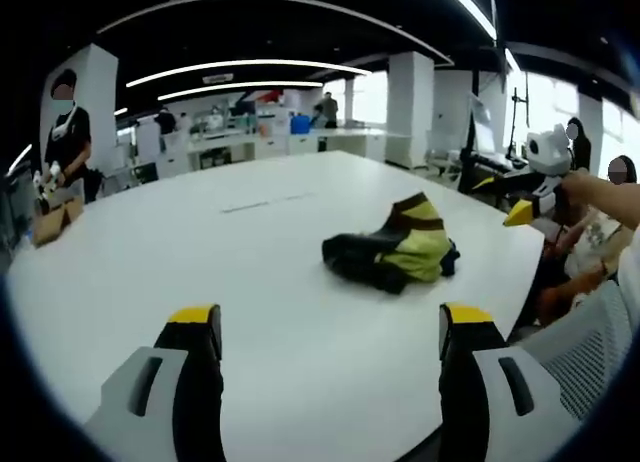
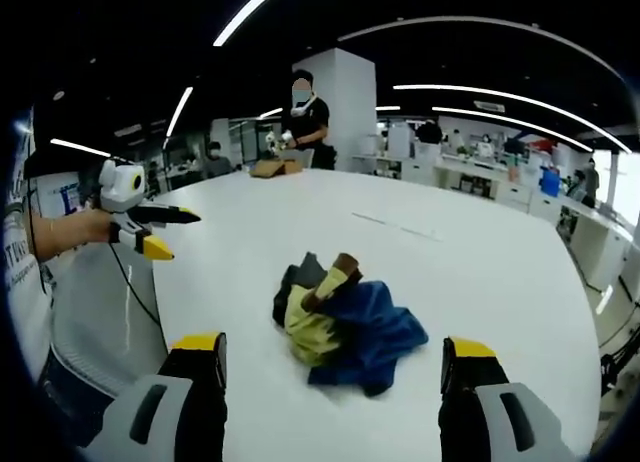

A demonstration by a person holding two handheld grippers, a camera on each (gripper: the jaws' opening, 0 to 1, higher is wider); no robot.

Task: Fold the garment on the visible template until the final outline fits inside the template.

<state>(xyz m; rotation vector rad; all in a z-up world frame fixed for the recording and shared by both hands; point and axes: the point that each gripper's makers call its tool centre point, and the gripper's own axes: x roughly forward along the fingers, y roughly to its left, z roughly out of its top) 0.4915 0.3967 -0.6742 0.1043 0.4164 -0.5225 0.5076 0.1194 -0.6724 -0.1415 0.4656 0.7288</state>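
Note:
A crumpled garment [image 1: 395,247], yellow-green, dark blue and brown, lies bunched on the white table [image 1: 200,242]. In the left gripper view it sits ahead and right of my left gripper [image 1: 330,322], whose jaws stand wide apart with nothing between them. In the right gripper view the same garment [image 2: 340,322] lies just ahead of my right gripper [image 2: 332,347], which is open and empty. My right gripper [image 1: 530,210] also enters the left gripper view from the right, in a hand beyond the table edge. The left gripper [image 2: 150,230] hangs at the left of the right gripper view. A faint line [image 1: 265,202] marks the tabletop.
A person [image 2: 305,122] stands at the far table edge beside a cardboard box [image 2: 272,167]. The box [image 1: 55,222] sits near the table's left rim. Seated people [image 1: 600,232] and a mesh chair [image 1: 590,352] crowd the right side. Desks [image 1: 250,137] fill the background.

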